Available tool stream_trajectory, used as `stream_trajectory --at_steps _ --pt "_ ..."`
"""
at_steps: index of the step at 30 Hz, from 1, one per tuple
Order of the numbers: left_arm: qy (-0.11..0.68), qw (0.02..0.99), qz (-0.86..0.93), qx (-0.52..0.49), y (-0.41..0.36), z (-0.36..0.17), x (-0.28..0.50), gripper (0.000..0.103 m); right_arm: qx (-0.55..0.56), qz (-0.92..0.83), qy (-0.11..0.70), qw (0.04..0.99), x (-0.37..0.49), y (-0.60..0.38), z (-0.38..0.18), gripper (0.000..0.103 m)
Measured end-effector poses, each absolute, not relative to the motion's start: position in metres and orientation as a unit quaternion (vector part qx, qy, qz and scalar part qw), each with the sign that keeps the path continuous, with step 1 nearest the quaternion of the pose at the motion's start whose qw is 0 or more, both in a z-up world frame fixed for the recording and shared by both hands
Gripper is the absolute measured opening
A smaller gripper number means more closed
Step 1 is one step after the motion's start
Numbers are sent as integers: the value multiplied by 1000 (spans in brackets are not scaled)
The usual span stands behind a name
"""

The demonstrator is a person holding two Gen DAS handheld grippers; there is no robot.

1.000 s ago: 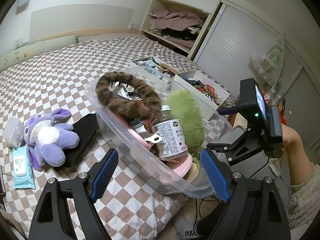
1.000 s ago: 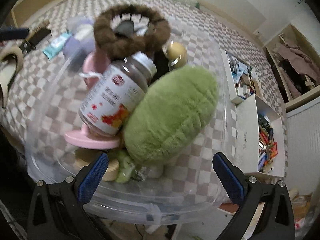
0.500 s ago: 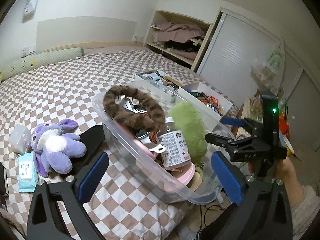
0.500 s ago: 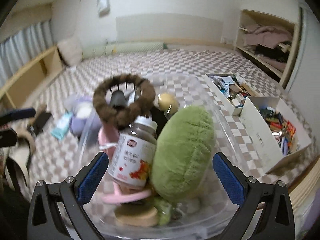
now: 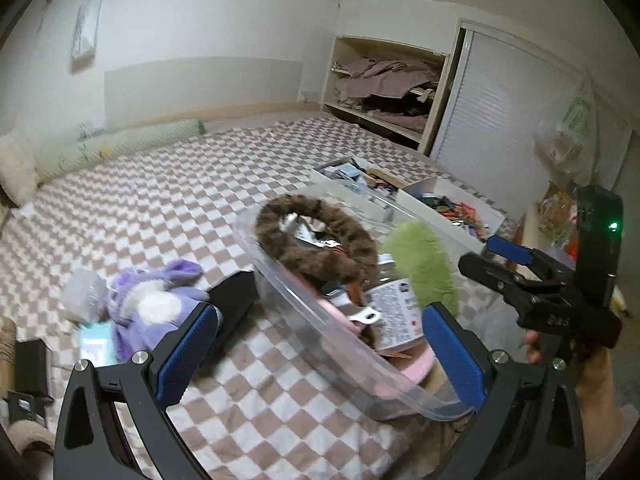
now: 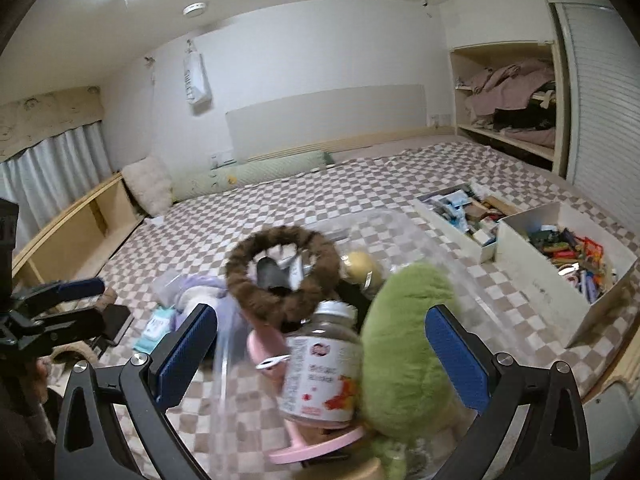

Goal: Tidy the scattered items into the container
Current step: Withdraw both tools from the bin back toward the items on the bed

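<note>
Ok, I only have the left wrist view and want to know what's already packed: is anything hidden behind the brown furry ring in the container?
Observer: Yes. The right wrist view shows a gold-capped bottle in the clear container, just behind the brown furry ring.
Operator: Is the right gripper carrying anything?
Observer: No. Its fingers stand wide apart with nothing pinched.
Operator: What lies beyond the purple plush?
Observer: An open wooden shelf along the bed's edge, below a curtain.
</note>
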State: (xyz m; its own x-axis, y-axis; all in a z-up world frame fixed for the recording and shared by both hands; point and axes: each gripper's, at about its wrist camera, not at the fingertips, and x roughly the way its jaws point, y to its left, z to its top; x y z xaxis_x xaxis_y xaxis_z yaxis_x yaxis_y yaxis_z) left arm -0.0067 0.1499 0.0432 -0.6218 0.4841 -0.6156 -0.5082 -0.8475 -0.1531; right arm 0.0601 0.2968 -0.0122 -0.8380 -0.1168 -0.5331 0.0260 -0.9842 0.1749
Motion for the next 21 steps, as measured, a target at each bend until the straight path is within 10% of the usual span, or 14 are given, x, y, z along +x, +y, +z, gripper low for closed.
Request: stream_trajectory --at_steps 21 --pt "9 195 919 -342 94 26 -12 103 276 -959 -15 68 52 228 -14 103"
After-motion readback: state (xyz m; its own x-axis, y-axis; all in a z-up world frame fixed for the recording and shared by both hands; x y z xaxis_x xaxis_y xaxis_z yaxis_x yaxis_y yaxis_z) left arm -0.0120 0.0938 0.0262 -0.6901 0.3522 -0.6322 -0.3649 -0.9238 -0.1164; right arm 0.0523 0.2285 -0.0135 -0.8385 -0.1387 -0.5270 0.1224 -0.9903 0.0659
